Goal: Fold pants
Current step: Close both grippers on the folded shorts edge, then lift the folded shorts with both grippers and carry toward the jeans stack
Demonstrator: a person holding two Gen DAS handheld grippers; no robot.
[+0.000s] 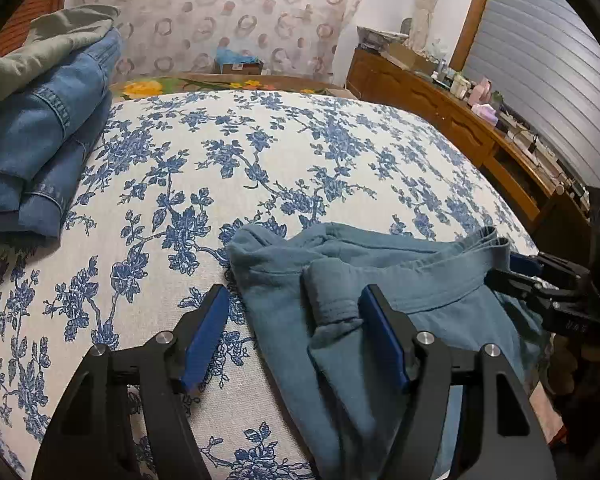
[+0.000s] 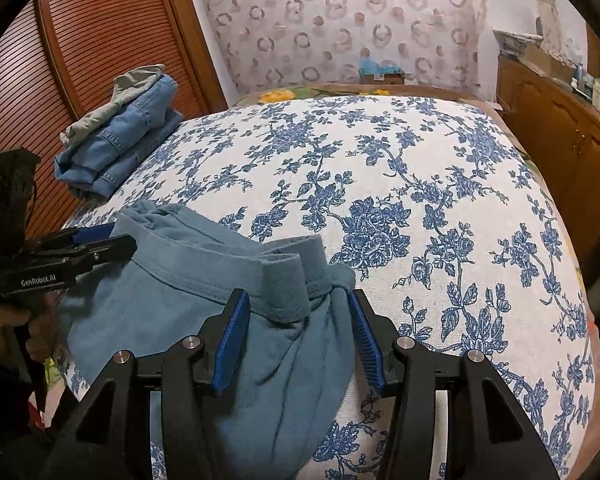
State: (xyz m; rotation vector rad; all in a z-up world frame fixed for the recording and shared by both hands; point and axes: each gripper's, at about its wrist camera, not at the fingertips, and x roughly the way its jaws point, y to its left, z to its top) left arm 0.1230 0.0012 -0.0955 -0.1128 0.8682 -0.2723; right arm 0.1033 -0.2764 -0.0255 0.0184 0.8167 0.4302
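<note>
Left gripper [image 1: 294, 330] spread, straddling crumpled teal cotton pants [image 1: 380, 280] | right gripper [image 2: 298, 330] spread around waistband | folding barely begun, pants bunched near edge

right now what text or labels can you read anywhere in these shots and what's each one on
"GenRobot.AI": white print on the side of the left gripper, seen from the right wrist view.
Embossed marks on the right gripper body in the left wrist view: too blurred to read.
Label on the cardboard box by the wall: too small to read.
</note>
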